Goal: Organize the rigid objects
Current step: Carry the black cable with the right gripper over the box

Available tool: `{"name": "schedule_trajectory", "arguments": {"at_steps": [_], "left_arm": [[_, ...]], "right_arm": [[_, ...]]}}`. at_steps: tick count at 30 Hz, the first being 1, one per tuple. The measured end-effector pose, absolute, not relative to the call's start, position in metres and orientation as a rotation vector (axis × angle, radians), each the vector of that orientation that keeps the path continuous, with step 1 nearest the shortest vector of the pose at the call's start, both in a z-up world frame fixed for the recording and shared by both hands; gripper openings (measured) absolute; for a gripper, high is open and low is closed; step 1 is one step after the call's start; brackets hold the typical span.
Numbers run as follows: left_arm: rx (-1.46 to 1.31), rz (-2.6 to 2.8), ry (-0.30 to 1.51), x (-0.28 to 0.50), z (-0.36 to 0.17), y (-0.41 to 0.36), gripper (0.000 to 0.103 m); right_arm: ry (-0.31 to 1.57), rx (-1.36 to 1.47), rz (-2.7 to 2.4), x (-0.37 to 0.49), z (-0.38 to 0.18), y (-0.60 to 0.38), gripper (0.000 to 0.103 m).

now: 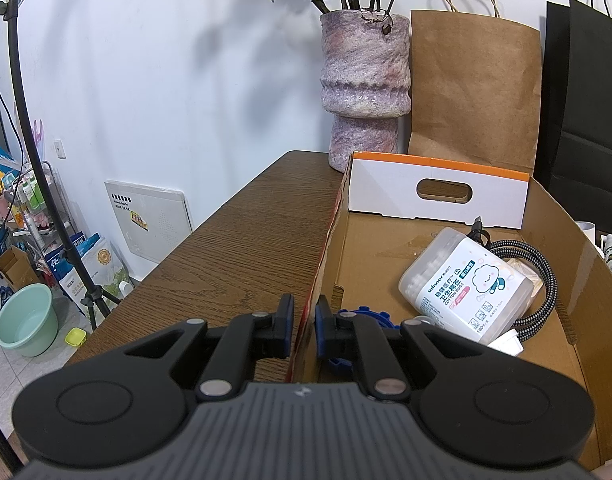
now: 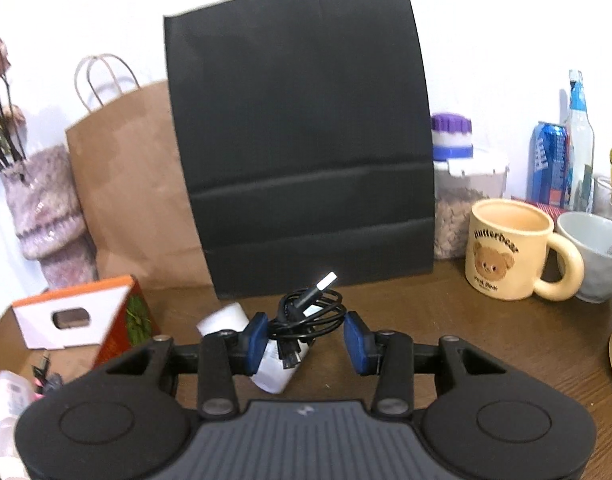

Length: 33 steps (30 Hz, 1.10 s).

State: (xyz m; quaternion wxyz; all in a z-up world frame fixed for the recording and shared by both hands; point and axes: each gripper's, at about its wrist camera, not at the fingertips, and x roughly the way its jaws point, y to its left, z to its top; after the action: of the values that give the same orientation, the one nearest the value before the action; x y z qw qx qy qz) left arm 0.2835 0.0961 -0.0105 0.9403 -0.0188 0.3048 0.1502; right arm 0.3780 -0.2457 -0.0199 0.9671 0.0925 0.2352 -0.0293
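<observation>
My left gripper [image 1: 304,324] is shut on the left wall of an open cardboard box [image 1: 325,248], one finger outside and one inside. In the box lie a cotton-bud tub [image 1: 465,284], a braided cable [image 1: 545,276] and a blue toothed part [image 1: 365,314]. My right gripper [image 2: 306,336] is open above the wooden table [image 2: 465,320]. Between its fingers sits a coiled black USB cable [image 2: 309,314] on top of a white cylinder [image 2: 274,372]. The pads do not touch the cable.
A stone-look vase [image 1: 363,80] with dried flowers, a brown paper bag [image 1: 475,92] and a black paper bag [image 2: 302,140] stand behind. A bear mug [image 2: 509,248], a bowl [image 2: 593,252], a jar, a can and a bottle stand at the right.
</observation>
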Motion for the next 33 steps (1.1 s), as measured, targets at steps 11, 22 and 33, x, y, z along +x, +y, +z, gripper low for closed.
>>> {"name": "schedule_trajectory", "arguments": {"at_steps": [11,22,33], "left_arm": [[-0.036,0.306,0.622,0.283,-0.011,0.096,0.012],[-0.036,0.306,0.622,0.284,-0.010,0.096,0.012],[-0.036,0.306,0.622,0.284,-0.010,0.096,0.012]], "right_arm": [[0.376,0.142,0.121,0.354,0.015,-0.201,0.040],[0.341,-0.001,0.371,0.314,0.034,-0.120,0.040],[0.402,-0.079,0.483,0.302,0.022,-0.076,0.040]]}}
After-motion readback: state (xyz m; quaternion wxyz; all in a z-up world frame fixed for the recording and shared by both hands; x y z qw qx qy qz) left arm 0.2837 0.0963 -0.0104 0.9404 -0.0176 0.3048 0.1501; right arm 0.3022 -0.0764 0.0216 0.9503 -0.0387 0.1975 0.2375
